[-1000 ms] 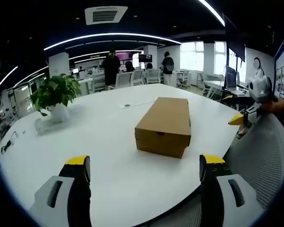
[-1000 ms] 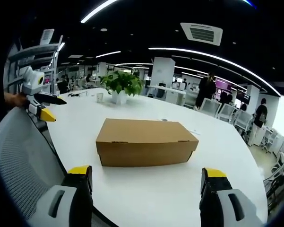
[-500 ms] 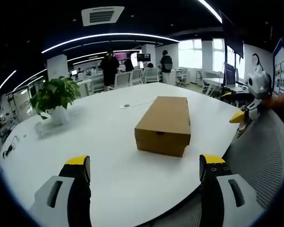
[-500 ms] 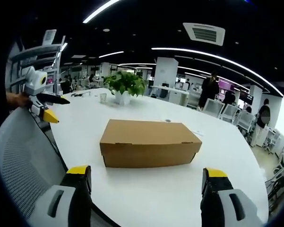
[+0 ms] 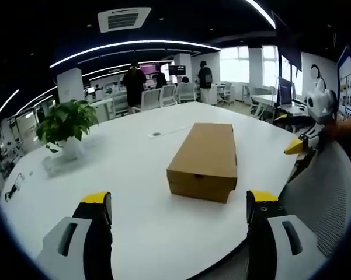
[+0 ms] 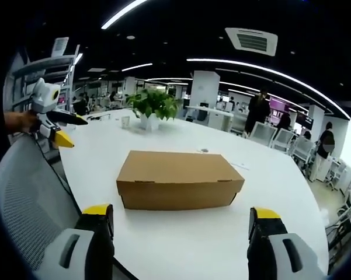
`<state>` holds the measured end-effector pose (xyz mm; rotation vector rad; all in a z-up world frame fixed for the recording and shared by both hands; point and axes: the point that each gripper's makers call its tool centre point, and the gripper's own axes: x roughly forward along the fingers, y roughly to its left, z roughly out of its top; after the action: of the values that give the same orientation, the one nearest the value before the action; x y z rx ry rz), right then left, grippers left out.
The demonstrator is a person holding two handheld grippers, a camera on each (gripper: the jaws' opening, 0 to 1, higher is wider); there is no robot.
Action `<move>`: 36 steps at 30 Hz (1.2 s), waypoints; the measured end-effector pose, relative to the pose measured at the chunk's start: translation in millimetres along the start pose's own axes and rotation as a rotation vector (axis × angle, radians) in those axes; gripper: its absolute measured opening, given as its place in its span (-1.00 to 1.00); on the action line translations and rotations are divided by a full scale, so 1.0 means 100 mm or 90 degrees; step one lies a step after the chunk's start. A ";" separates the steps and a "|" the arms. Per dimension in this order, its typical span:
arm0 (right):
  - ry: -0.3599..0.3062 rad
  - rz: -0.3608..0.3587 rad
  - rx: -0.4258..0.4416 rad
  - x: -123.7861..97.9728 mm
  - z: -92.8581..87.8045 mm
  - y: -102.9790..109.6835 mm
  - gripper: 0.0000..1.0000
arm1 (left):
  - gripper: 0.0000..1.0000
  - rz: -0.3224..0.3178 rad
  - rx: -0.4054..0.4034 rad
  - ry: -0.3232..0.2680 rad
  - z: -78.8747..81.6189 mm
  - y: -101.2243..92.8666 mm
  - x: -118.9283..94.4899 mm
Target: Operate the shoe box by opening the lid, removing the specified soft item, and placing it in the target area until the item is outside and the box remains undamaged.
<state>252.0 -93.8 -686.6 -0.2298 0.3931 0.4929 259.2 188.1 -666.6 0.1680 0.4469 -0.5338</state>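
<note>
I see the brown shoe box [image 5: 203, 161] lying closed on the white table [image 5: 134, 175], roughly mid-table and well ahead of both tools, with a potted plant [image 6: 153, 107] standing farther off near the far side. My left tool [image 5: 178, 201] hangs wide apart with nothing between its yellow-tipped jaws, short of the table's near edge. My right tool [image 6: 180, 213] is spread just as wide and grips nothing, the box [image 6: 178, 179] lying broadside in front of it.

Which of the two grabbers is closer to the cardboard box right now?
Hard to call; the right gripper seems slightly nearer, facing the box's long side. The left gripper faces its short end. Neither touches it.
</note>
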 end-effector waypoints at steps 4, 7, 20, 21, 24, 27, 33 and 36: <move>-0.001 0.009 -0.002 0.03 0.04 -0.06 0.92 | 1.00 -0.003 -0.010 0.008 0.02 -0.06 0.08; -0.003 0.024 0.001 0.06 0.07 -0.09 0.91 | 1.00 -0.007 -0.020 0.025 -0.02 -0.12 0.14; 0.012 0.098 -0.027 0.28 0.11 -0.33 0.81 | 1.00 -0.014 -0.028 0.062 -0.07 -0.33 0.31; 0.012 0.105 -0.037 0.31 0.10 -0.34 0.82 | 1.00 -0.018 -0.029 0.066 -0.09 -0.35 0.33; 0.013 0.120 -0.047 0.38 0.09 -0.38 0.83 | 1.00 -0.028 -0.035 0.082 -0.15 -0.41 0.38; 0.012 0.143 -0.056 0.45 0.08 -0.41 0.85 | 1.00 -0.051 -0.056 0.088 -0.19 -0.49 0.43; 0.000 0.189 -0.055 0.59 0.13 -0.47 0.91 | 1.00 -0.070 -0.060 0.102 -0.24 -0.59 0.50; 0.011 0.183 -0.087 0.66 0.12 -0.54 0.86 | 1.00 -0.074 -0.058 0.108 -0.23 -0.64 0.54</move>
<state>335.6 -109.0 -696.8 -0.3123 0.4109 0.8019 259.0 115.1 -714.1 0.1002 0.6483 -0.6147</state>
